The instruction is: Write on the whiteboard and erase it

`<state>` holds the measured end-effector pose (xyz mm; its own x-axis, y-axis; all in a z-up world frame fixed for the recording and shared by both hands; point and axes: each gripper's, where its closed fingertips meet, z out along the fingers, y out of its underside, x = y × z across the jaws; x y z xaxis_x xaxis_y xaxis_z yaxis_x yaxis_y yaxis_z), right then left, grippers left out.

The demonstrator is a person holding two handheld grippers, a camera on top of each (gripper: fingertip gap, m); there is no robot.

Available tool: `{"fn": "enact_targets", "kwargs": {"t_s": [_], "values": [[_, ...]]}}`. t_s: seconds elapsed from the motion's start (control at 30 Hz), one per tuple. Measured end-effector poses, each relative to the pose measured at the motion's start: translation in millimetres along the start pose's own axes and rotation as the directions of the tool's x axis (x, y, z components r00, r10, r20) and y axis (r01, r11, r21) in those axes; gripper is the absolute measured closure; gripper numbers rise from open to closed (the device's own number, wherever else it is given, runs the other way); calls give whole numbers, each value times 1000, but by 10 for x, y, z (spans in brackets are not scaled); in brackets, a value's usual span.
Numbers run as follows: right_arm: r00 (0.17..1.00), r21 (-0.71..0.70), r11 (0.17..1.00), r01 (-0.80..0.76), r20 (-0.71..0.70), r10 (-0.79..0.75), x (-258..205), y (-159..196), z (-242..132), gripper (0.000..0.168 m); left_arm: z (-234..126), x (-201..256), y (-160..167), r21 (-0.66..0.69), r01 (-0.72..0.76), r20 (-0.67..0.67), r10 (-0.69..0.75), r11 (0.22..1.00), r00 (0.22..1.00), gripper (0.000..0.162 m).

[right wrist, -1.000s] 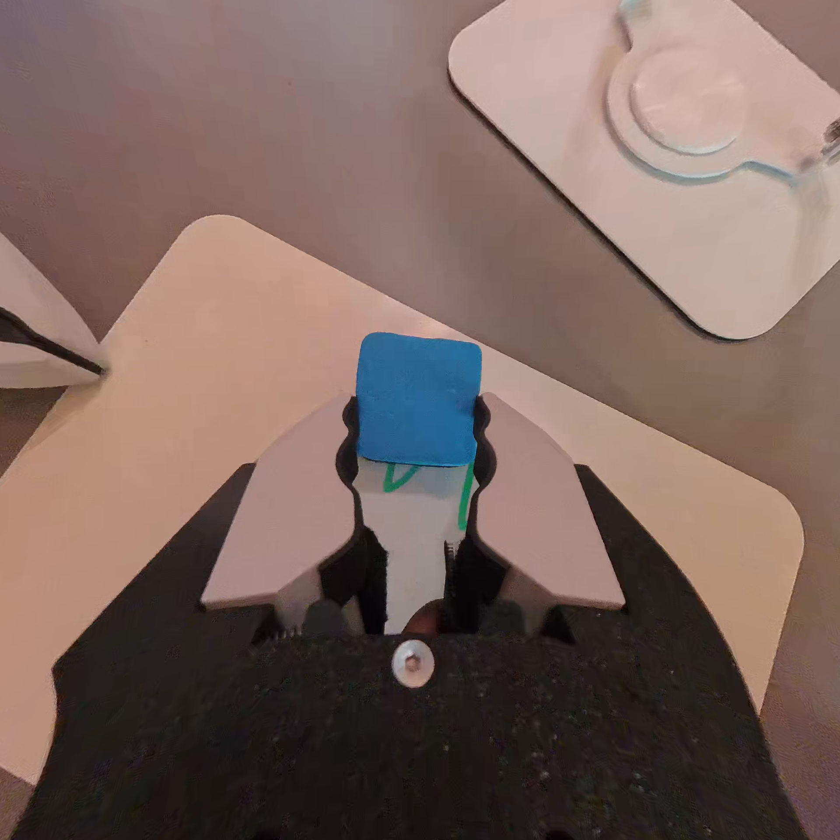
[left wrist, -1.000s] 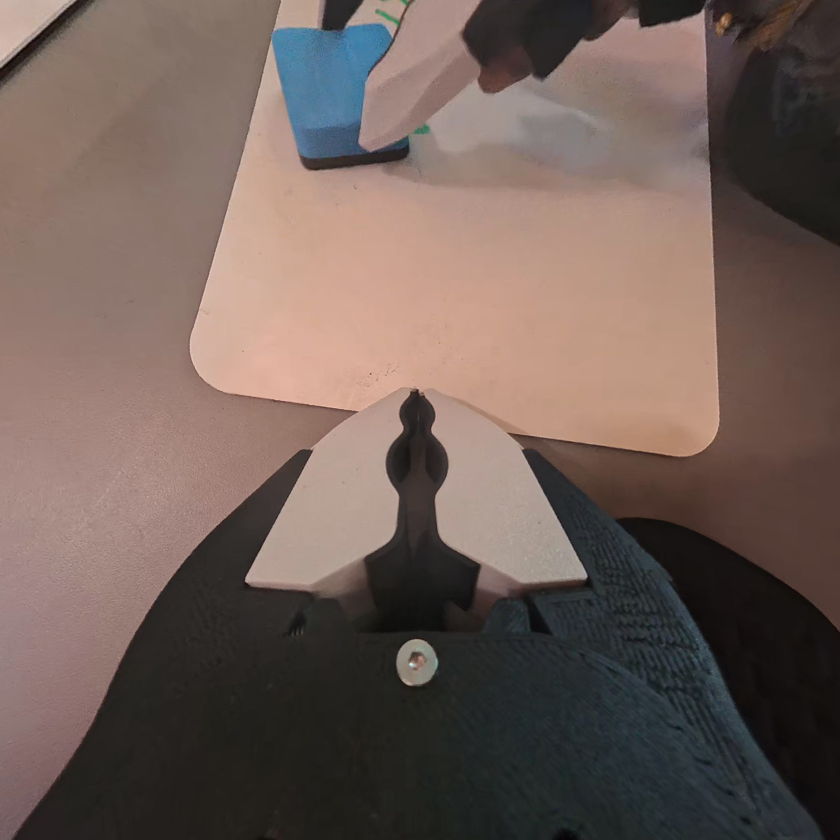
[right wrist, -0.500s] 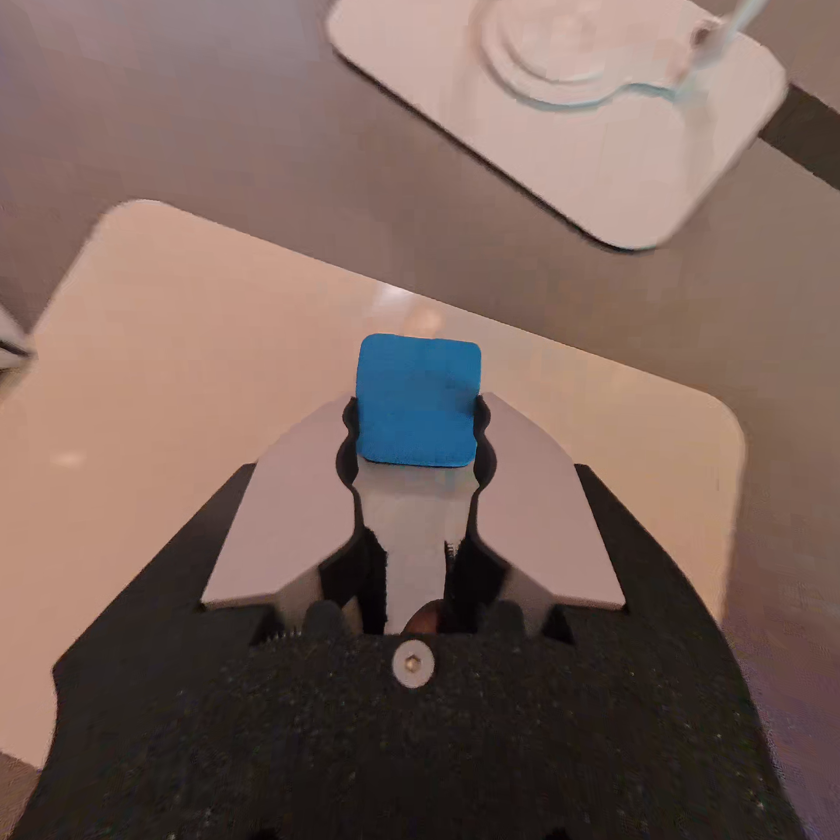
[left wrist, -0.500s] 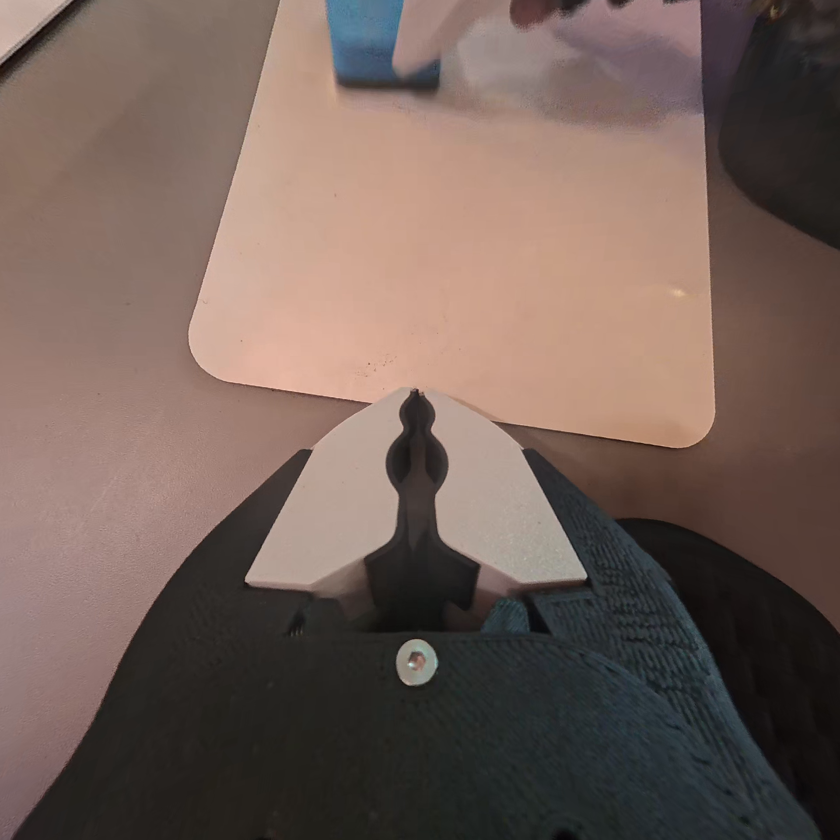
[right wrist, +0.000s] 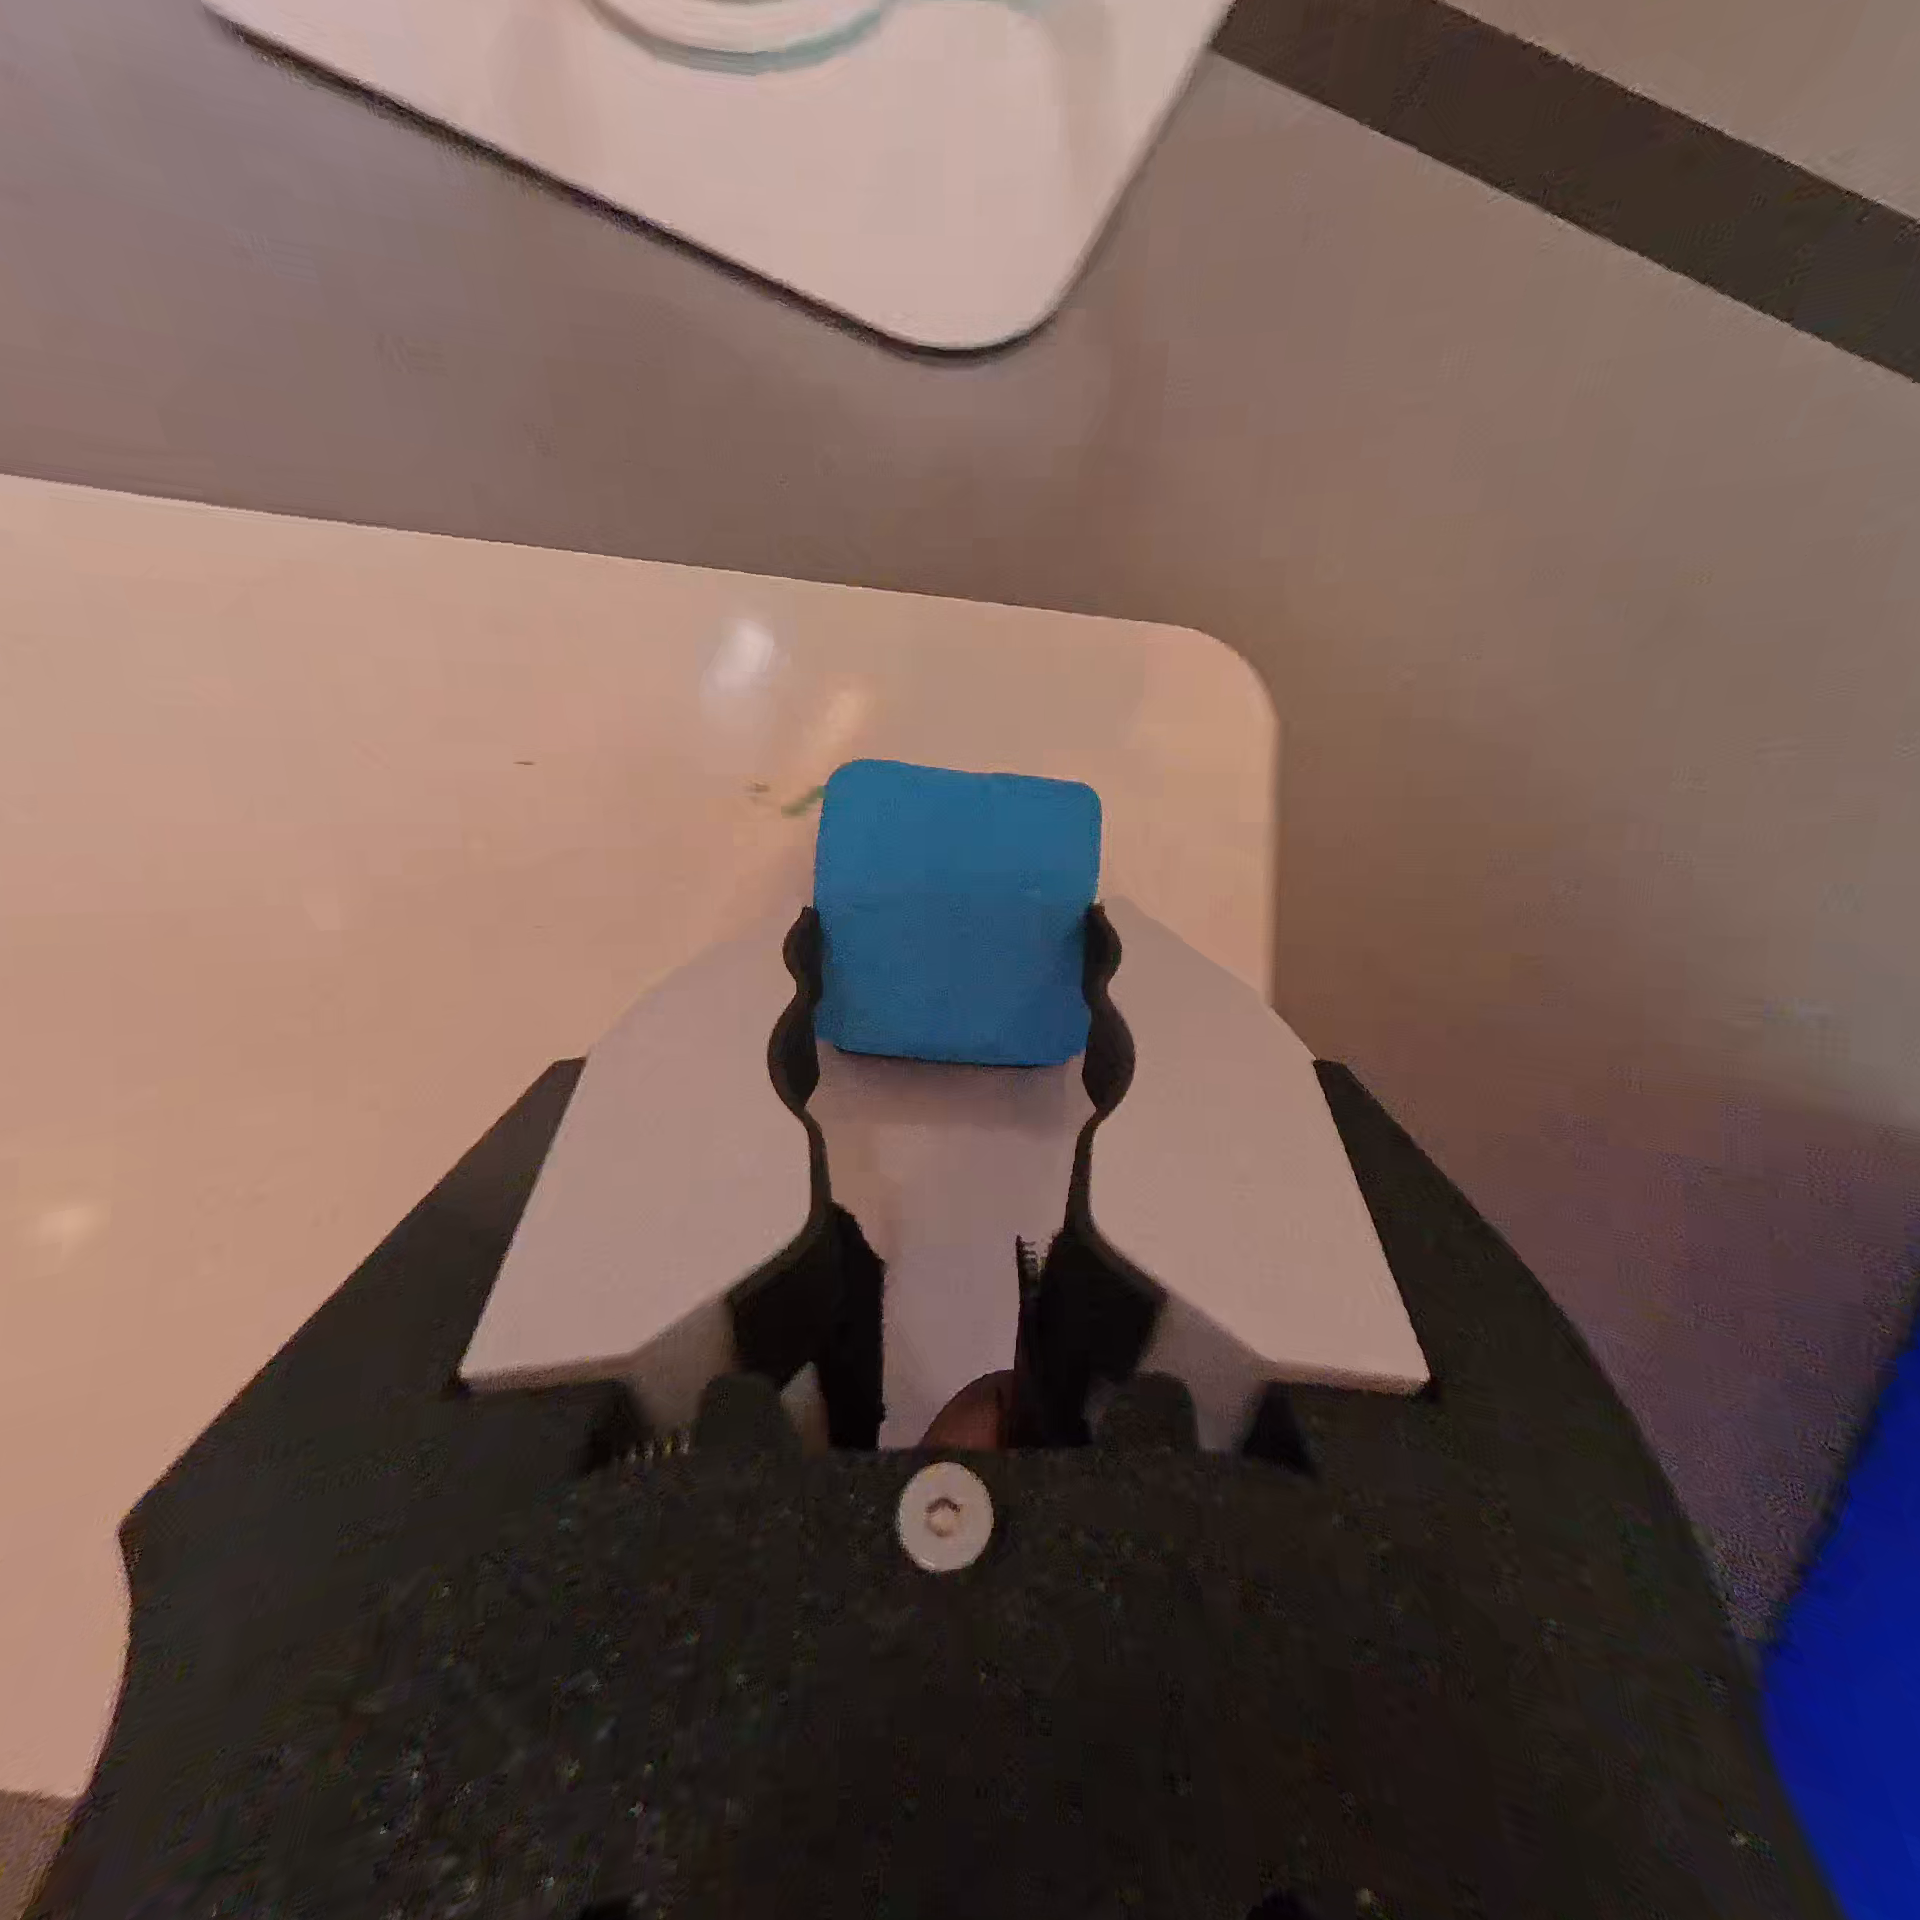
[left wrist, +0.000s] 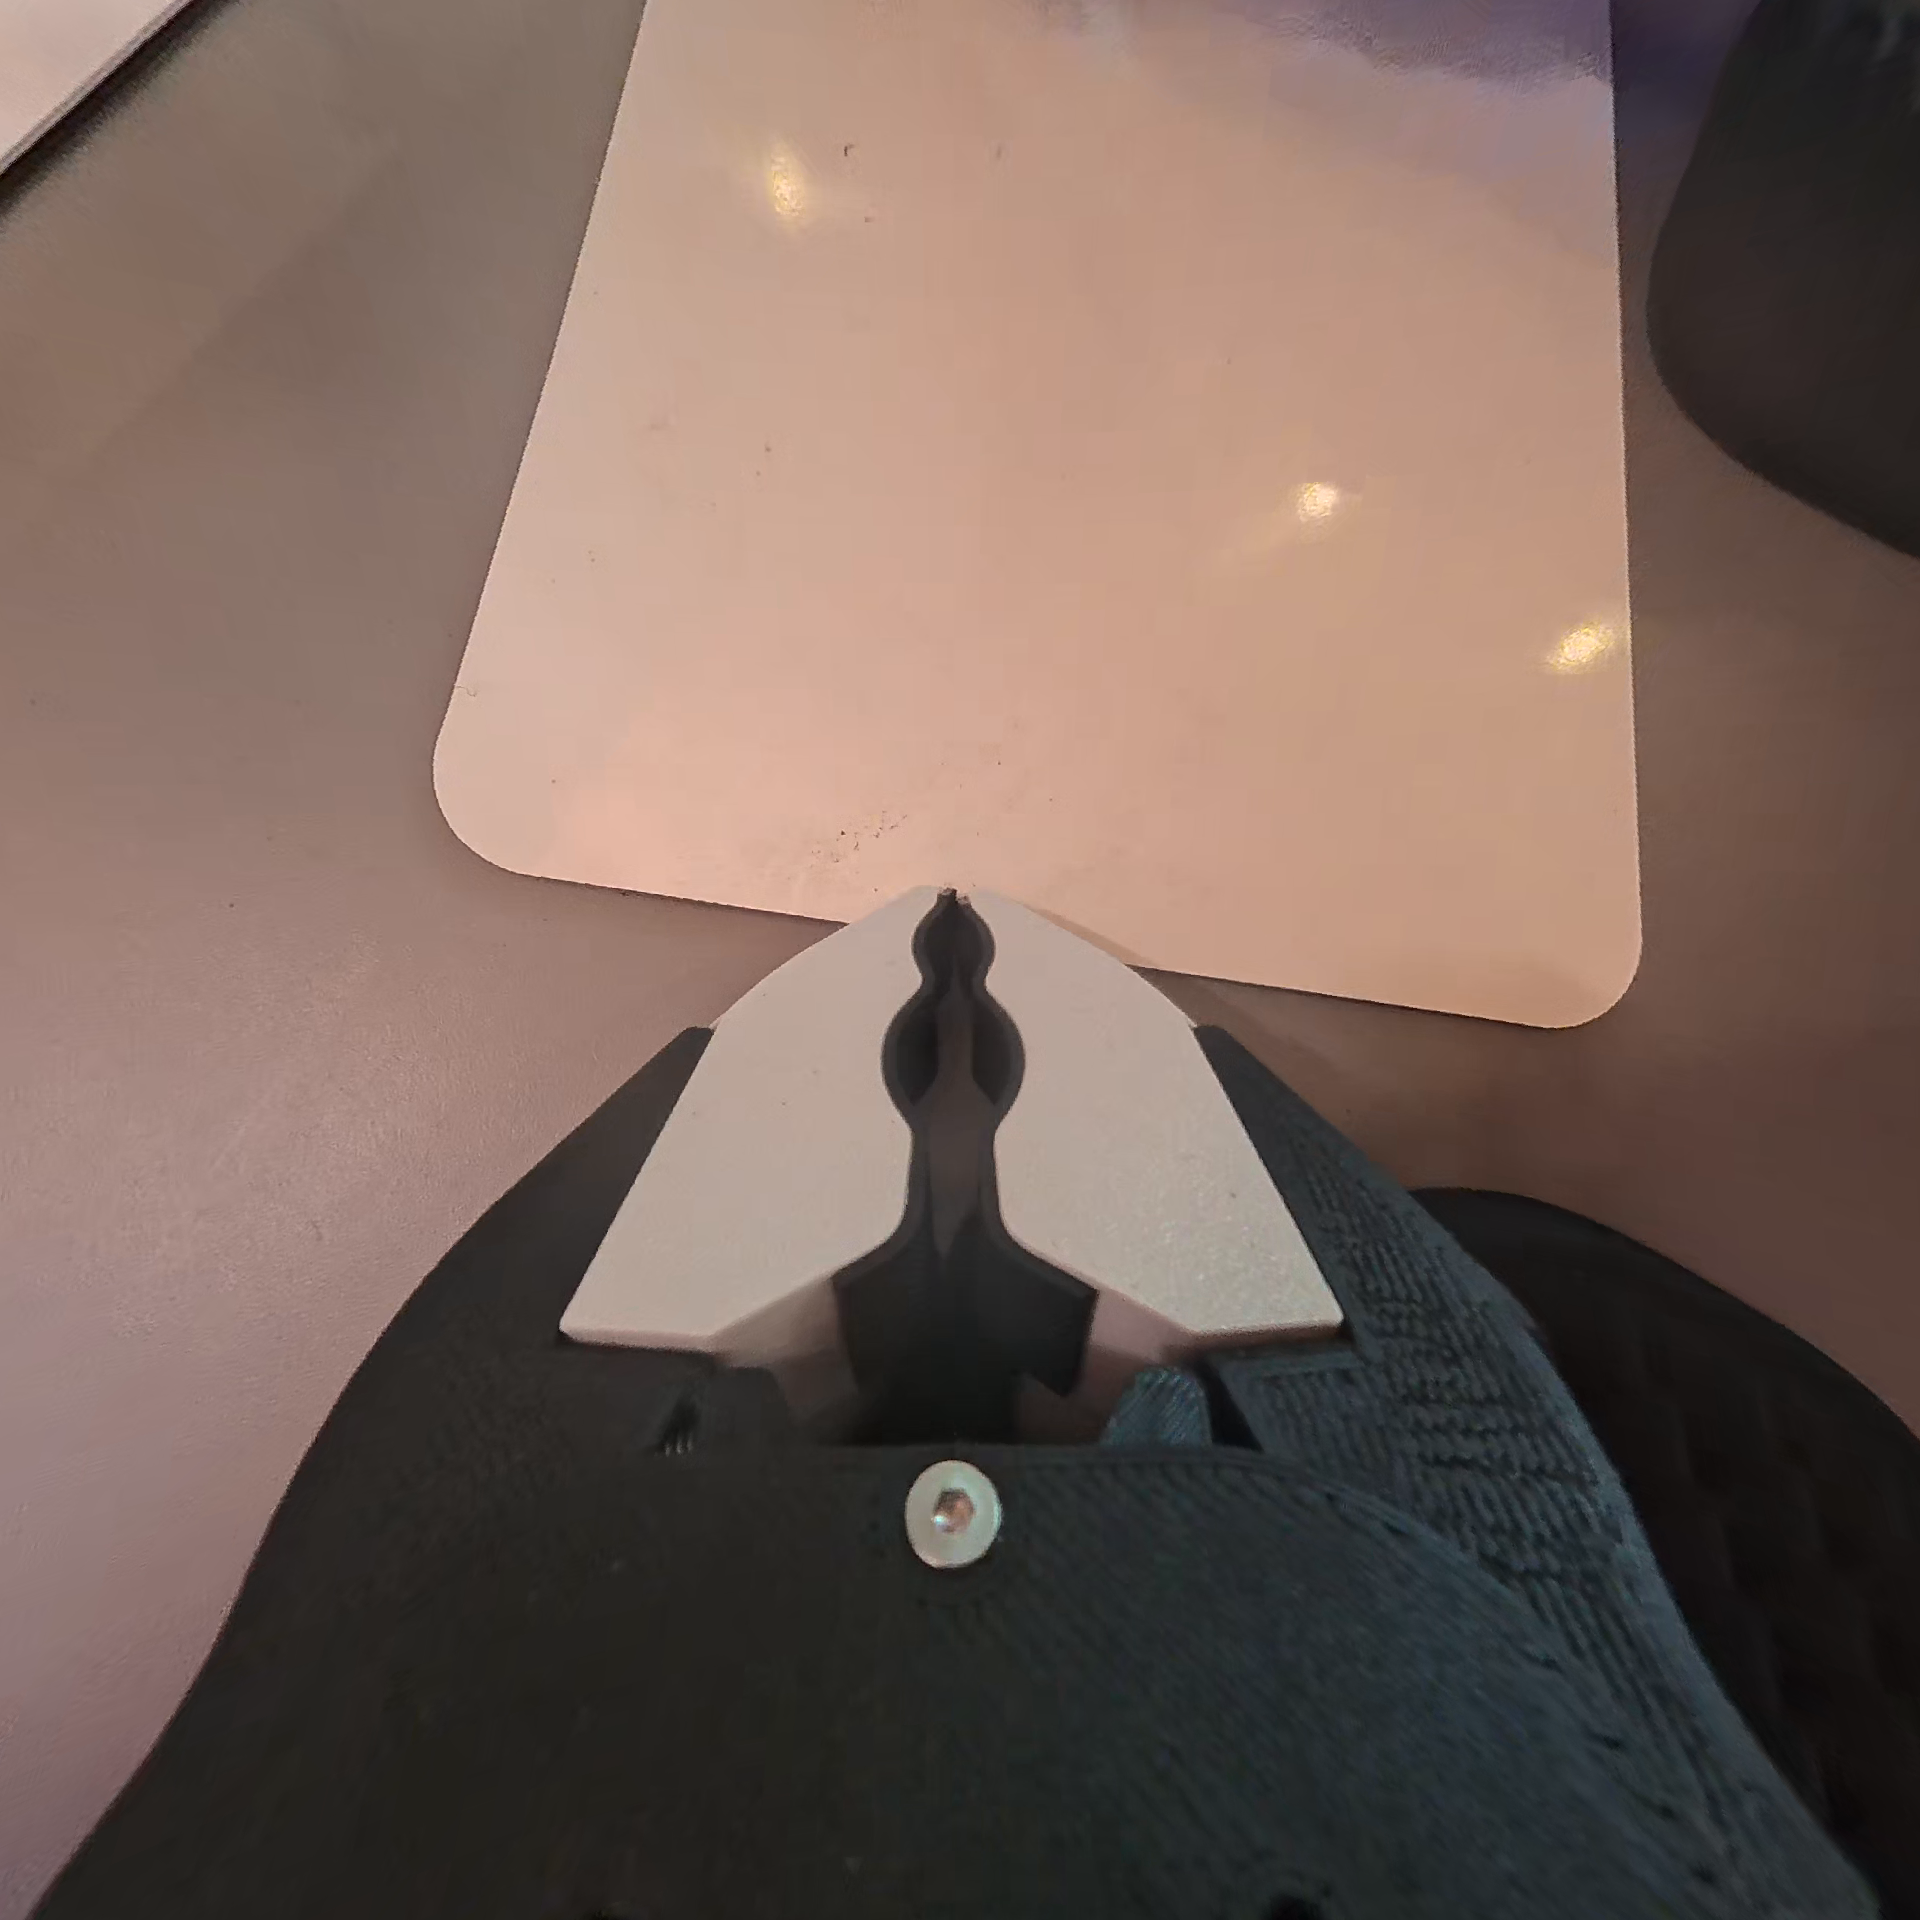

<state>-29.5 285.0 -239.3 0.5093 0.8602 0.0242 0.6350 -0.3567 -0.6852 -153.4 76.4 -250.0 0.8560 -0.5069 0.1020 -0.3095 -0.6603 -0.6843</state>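
Grey-brown tabletop filled the background of both wrist views, with a pale whiteboard lying flat on it. From the left gripper, the board stretched straight ahead and away, its near edge just beyond the fingertips. That gripper's two fingers were pressed together at the tips and held nothing.

The right gripper had its fingers clamped on the two sides of a blue eraser, which stuck out forward past the fingertips, over the board. The eraser looked roughly square from above, so no long axis could be told. It sat near the board's far right corner.

A small green smear remained on the board, touching the eraser's front left corner, just ahead and to the left of the right fingers. The rest of the board looked clean apart from tiny dark specks. Judging from this, erasing was almost finished, and the last wipe would need to go forward and slightly left. The right gripper was the nearer one to the smear.

Farther ahead of the right fingers lay a second white board with something clear on it, apart from the first.
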Motion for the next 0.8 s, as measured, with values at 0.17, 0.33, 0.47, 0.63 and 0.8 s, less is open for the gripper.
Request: {"fn": "enact_targets", "kwargs": {"t_s": [0.17, 0.33, 0.47, 0.63, 0.8], "values": [[905, 97, 955, 279, 305, -295, -1310, -236, 153, 119, 8, 15, -4, 1, -7, 1, 7, 1000, 1000, 161], [990, 30, 993, 111, 80, -113, -353, -212, 192, 119, 9, 17, -5, 9, -8, 0, 8, 1000, 1000, 161], [988, 38, 996, -75, -134, 79, 405, -28, 48, 119, 12, 20, -6, 6, -12, -3, 12, 1000, 1000, 161], [981, 88, 989, 121, 144, -133, -649, -263, 228, 119, 15, 32, -8, 6, -16, -6, 16, 1000, 1000, 161], [992, 36, 993, 114, 58, -116, -335, -270, 259, 119, 15, 36, -8, 8, -14, -8, 14, 1000, 1000, 161]]}}
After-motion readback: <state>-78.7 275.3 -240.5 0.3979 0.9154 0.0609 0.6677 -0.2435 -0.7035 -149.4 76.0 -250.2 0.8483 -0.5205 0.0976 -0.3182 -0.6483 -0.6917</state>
